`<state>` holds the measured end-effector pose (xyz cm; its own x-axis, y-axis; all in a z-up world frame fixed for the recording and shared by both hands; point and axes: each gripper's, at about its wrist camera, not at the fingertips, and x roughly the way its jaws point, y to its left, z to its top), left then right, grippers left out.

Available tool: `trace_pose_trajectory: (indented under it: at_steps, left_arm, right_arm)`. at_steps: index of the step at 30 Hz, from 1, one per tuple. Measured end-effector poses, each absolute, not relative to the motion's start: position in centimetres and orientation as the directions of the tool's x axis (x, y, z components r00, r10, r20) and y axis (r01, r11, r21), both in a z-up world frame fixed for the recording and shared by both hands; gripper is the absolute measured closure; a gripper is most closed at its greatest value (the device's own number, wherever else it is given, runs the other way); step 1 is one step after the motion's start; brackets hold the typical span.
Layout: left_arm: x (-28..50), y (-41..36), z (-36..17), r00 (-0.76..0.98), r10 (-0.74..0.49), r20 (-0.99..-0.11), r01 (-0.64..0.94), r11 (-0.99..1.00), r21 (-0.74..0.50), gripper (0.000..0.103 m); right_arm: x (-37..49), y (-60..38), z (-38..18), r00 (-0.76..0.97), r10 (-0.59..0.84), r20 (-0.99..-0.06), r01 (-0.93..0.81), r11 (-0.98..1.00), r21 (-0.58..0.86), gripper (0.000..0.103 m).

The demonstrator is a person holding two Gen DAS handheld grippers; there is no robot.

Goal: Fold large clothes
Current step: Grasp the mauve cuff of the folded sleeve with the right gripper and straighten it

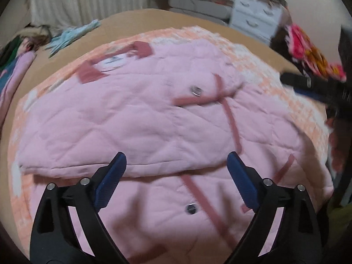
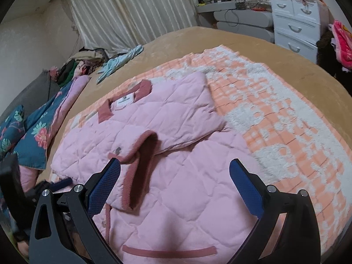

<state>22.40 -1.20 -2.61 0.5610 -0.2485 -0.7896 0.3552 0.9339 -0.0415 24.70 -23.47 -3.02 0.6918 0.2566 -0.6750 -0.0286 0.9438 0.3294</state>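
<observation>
Two grippers hang over a pink quilted jacket (image 2: pixel 187 176) that lies flat on an orange-and-white blanket (image 2: pixel 286 114) on a tan bed (image 2: pixel 253 41).

Nearest in the right wrist view, the right gripper (image 2: pixel 175 173) has its blue pads (image 2: pixel 246 189) wide apart, holding nothing, with the jacket's lower front below them. A dark pink pocket strip (image 2: pixel 169 252) runs across the near edge. Just past the left pad, one sleeve is folded across the chest, its dark pink cuff (image 2: pixel 140 169) open toward the camera. A snap (image 2: pixel 118 150) shows beside the cuff. Farther on, the other sleeve (image 2: pixel 187 112) lies folded over the upper body, and the collar (image 2: pixel 125 101) with a white label sits at the far end.

In the left wrist view, blurred, the left gripper (image 1: pixel 177 165) is also spread wide and empty, over a folded edge of the jacket (image 1: pixel 132 121). One snap (image 1: pixel 190 209) lies between its pads, another (image 1: pixel 195 90) farther up beside the dark pink trim (image 1: pixel 231 118). The right gripper (image 1: pixel 308 83) shows as a dark shape at the right edge.

Beyond the blanket lie a light blue cloth (image 2: pixel 121 61) and a pile of clothes (image 2: pixel 83 63) at the bed's far left, with floral bedding (image 2: pixel 33 132) along the left side. At the back stand white curtains (image 2: pixel 132 11) and a white drawer unit (image 2: pixel 294 22).
</observation>
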Motion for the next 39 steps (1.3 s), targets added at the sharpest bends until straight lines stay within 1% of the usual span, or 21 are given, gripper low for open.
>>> trace_pose_trajectory:
  at_steps: [3,7,8,10,11,18,22,24,25,26,27,28,30,31,32,35,37,39]
  left_arm:
    - [23.1,1.8,-1.7,0.584,-0.235,-0.777,0.287,0.955,-0.074,0.011]
    - [24.1,5.7,-0.7,0.626,-0.189,-0.756,0.195,0.977,-0.084,0.01]
    - [24.3,7.0,-0.5,0.643,-0.166,-0.748,0.164,0.983,-0.077,0.01]
    - [24.9,8.8,-0.4,0.67,-0.082,-0.738,0.098,0.995,-0.021,0.01]
    - [25.1,9.5,-0.3,0.676,-0.063,-0.734,0.08,0.997,-0.012,0.01]
    - [27.1,14.8,-0.7,0.687,-0.046,-0.725,-0.03,0.995,-0.091,0.01]
    - [27.6,16.5,-1.2,0.687,-0.024,-0.727,-0.061,0.994,-0.09,0.01]
    - [27.9,17.4,-1.4,0.684,-0.004,-0.729,-0.078,0.994,-0.079,0.01]
    - [27.9,17.8,-1.4,0.686,-0.007,-0.728,-0.08,0.993,-0.085,0.01]
    - [28.1,18.2,-1.4,0.687,-0.007,-0.727,-0.084,0.992,-0.089,0.01]
    - [28.2,18.5,-1.4,0.688,-0.005,-0.726,-0.091,0.992,-0.093,0.01]
    - [28.3,18.9,-1.3,0.689,-0.005,-0.724,-0.098,0.99,-0.1,0.01]
    - [28.5,19.4,-1.2,0.692,-0.008,-0.721,-0.11,0.987,-0.116,0.01]
    - [28.7,19.6,-1.1,0.696,-0.016,-0.718,-0.11,0.986,-0.128,0.01]
    - [28.8,19.8,-1.0,0.699,-0.021,-0.715,-0.11,0.985,-0.136,0.01]
    - [29.2,19.9,-1.0,0.706,-0.028,-0.708,-0.109,0.983,-0.148,0.01]
    - [29.4,19.8,-1.1,0.706,-0.042,-0.707,-0.106,0.981,-0.164,0.01]
    - [29.6,19.8,-1.2,0.709,-0.054,-0.703,-0.102,0.979,-0.178,0.01]
  right_arm:
    - [25.2,-21.8,-3.7,0.672,0.284,-0.684,-0.054,0.94,0.337,0.004]
    - [25.8,-19.6,-4.6,0.639,0.317,-0.701,-0.093,0.936,0.339,0.004]
    - [25.9,-19.0,-4.8,0.63,0.329,-0.704,-0.102,0.933,0.344,0.004]
    - [26.3,-18.0,-5.6,0.612,0.351,-0.709,-0.116,0.926,0.359,0.004]
    - [26.5,-17.5,-6.0,0.601,0.355,-0.716,-0.116,0.925,0.361,0.004]
    - [28.3,-14.6,-8.7,0.534,0.409,-0.74,-0.125,0.904,0.409,0.004]
    - [28.7,-13.7,-10.3,0.514,0.445,-0.733,-0.115,0.883,0.455,0.004]
    - [28.7,-13.7,-10.6,0.532,0.433,-0.728,-0.095,0.885,0.457,0.005]
    - [28.7,-13.7,-10.7,0.54,0.425,-0.727,-0.088,0.887,0.453,0.009]
    - [28.7,-13.6,-10.8,0.545,0.415,-0.728,-0.086,0.892,0.444,0.016]
    - [28.7,-13.5,-10.8,0.549,0.409,-0.729,-0.087,0.896,0.436,0.02]
    - [28.7,-13.6,-10.7,0.557,0.411,-0.722,-0.092,0.894,0.438,0.03]
    - [28.7,-13.7,-10.7,0.563,0.418,-0.713,-0.098,0.891,0.444,0.046]
    - [28.6,-13.6,-10.4,0.565,0.44,-0.698,-0.126,0.882,0.454,0.069]
    - [28.6,-13.5,-10.0,0.566,0.457,-0.686,-0.151,0.876,0.459,0.078]
    - [28.3,-13.2,-7.6,0.613,0.455,-0.646,-0.214,0.882,0.419,0.084]
    - [28.4,-13.1,-4.8,0.654,0.461,-0.599,-0.273,0.883,0.382,0.085]
    - [28.9,-13.0,-2.5,0.681,0.453,-0.576,-0.311,0.89,0.333,0.085]
